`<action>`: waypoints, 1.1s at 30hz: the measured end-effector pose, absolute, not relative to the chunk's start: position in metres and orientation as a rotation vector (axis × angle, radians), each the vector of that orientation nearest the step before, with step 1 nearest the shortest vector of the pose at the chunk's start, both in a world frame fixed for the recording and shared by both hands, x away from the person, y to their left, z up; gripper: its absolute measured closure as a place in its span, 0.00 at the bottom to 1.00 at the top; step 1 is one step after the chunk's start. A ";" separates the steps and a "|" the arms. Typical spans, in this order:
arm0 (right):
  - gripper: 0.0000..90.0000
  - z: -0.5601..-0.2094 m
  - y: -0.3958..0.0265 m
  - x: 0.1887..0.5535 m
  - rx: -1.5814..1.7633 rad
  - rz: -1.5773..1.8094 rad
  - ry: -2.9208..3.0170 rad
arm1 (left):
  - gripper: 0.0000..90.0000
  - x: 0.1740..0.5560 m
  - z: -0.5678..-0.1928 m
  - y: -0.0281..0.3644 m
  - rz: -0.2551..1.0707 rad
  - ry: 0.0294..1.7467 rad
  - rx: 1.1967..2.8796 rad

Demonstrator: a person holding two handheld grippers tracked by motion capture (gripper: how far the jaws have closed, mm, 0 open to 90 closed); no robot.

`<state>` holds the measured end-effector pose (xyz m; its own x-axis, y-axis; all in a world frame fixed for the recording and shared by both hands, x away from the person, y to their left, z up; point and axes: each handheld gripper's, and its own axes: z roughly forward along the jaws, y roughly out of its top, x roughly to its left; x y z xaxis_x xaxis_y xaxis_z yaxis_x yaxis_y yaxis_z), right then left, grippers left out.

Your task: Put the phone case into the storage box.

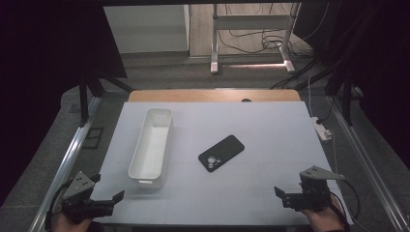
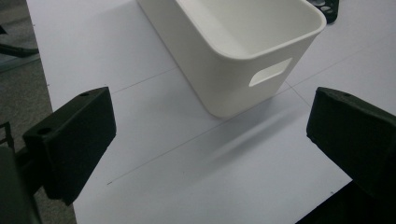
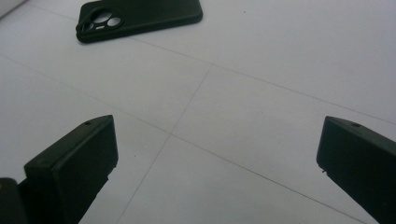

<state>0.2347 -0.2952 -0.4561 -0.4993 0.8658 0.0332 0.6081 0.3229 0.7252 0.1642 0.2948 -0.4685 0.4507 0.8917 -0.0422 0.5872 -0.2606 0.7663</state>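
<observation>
Left gripper [image 1: 109, 200] held low at the near left corner of the table [image 1: 270, 116], a hand [image 1: 67, 223] wrapped around its base, jaws spread wide apart with nothing between them. In the left gripper view [image 2: 210, 135], pointed toward the short near end of a white plastic bin [image 2: 243, 51], that end just ahead of the jaws but not touching them, only bare white tabletop [image 2: 154, 154] between the two black pads. Bin long and narrow, upright, open at the top, a slot handle cut into the near end wall. Seen from the high view, bin [image 1: 153, 145] set on the left half of the table, lengthwise from near to far, interior empty as far as visible.

Right gripper [image 1: 286, 195] held at the near right corner, a hand [image 1: 323, 220] below it, grey three-cornered plate on top, jaws likewise wide apart and empty. In the right gripper view [image 3: 217, 163], aimed across bare tabletop toward a black phone [image 3: 140, 17] lying well ahead, well apart from the jaws. Phone flat on its face, back upward, camera cutouts at the end nearer the gripper's left jaw. From above, phone [image 1: 221, 152] near the middle of the table, turned at a diagonal, just to the right of the bin and not touching it. Beyond the table's far edge, a dim floor with cables [image 1: 261, 41] and a white metal stand [image 1: 251, 29].
</observation>
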 end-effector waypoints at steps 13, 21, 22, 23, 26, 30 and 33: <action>0.00 -0.455 -0.278 0.244 1.219 0.966 2.291 | 0.03 0.165 -0.469 0.296 0.511 1.225 1.964; 0.00 -0.454 -0.267 0.256 1.185 0.990 2.345 | 0.03 0.165 -0.469 0.297 0.502 1.224 1.959; 0.00 -0.453 -0.265 0.258 1.179 0.991 2.351 | 0.03 0.165 -0.469 0.297 0.502 1.223 1.960; 0.00 -0.452 -0.264 0.260 1.174 0.999 2.357 | 0.03 0.165 -0.469 0.297 0.503 1.222 1.963; 0.00 -0.452 -0.261 0.266 1.181 1.005 2.376 | 0.03 0.165 -0.469 0.296 0.509 1.223 1.974; 0.00 -0.452 -0.258 0.270 1.168 0.996 2.404 | 0.03 0.165 -0.469 0.295 0.509 1.222 1.977; 0.00 -0.451 -0.254 0.275 1.151 0.993 2.414 | 0.03 0.165 -0.469 0.296 0.500 1.227 1.967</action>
<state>0.2754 -0.2536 -0.4514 -0.6399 0.7677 0.0339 0.5693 0.4439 0.6920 0.1654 0.2964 -0.4690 0.4636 0.8840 -0.0597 0.5907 -0.2582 0.7645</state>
